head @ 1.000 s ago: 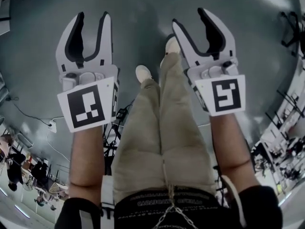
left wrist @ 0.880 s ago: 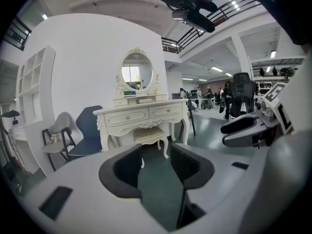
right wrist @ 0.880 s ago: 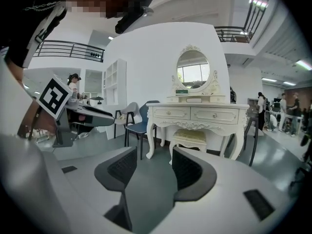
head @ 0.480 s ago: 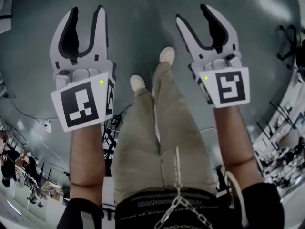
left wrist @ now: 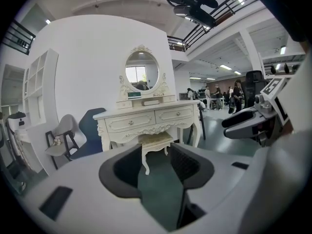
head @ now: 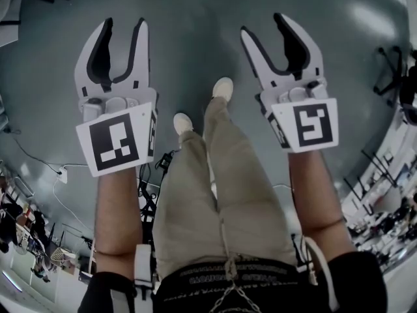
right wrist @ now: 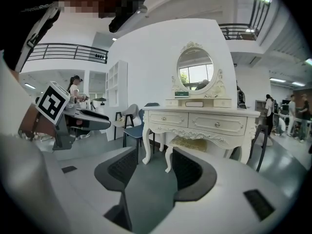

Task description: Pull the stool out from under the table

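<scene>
Stool (left wrist: pixel 155 141): tucked under the table, far ahead, seat and front legs showing.
Table (left wrist: pixel 146 121): white, two drawers, oval mirror (left wrist: pixel 142 71) on top, at the far wall.
Chairs (left wrist: pixel 64 130): left of the table.
Left gripper (head: pixel 124 28): fingers apart, empty, well short of the stool.
Right gripper (head: pixel 264 28): fingers apart too, empty, above the floor (head: pixel 195 25).

Bright, even ceiling light — heavy fisheye warping, dark corners.

The cream carved wooden dressing table (left wrist: pixel 146 122) is showing a smooth painted sheen, and the cream stool (left wrist: pixel 155 140) under the table is wearing a textured cloth seat. The grey-green floor (left wrist: pixel 212 130) beside the table is gleaming glossy.
</scene>
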Demonstrator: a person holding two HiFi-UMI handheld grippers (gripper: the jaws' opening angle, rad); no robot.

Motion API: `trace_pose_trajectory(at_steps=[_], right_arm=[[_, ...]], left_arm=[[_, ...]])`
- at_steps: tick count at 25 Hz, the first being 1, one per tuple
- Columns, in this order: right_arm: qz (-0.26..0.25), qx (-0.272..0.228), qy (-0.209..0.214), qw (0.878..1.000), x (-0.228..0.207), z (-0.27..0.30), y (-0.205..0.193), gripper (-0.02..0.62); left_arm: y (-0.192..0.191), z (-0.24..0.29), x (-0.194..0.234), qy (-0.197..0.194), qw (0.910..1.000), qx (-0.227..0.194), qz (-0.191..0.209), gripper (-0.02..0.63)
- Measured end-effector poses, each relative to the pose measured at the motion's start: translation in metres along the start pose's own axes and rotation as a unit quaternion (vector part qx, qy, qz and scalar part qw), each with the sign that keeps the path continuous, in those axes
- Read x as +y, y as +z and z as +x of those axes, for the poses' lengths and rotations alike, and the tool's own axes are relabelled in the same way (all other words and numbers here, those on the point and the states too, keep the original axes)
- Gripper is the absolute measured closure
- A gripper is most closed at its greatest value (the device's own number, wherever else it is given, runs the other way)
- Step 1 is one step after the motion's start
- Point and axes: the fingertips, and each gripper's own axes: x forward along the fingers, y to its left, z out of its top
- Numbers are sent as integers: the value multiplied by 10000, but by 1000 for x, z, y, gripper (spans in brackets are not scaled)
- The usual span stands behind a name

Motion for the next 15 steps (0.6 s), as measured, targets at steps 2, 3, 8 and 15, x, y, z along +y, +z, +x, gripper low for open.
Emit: trace_pose_trajectory(at_steps=[2, 3, 8, 15], right_arm=[[74, 44, 32, 10000, -6, 4, -2, 388], [27, 74, 56, 10000, -10, 5, -3, 388], [-3, 117, 147, 9998, -26, 11, -1, 387], [128, 31, 253, 9996, -44, 16, 10, 387]], left_arm=[[-2, 8, 0, -4, 9999, 95, 39, 439], [-2, 12, 1, 3, 9999, 126, 58, 439], [6, 27, -6, 66, 9999, 118, 6, 439], [11, 43, -10, 157, 9997, 206, -33, 439]])
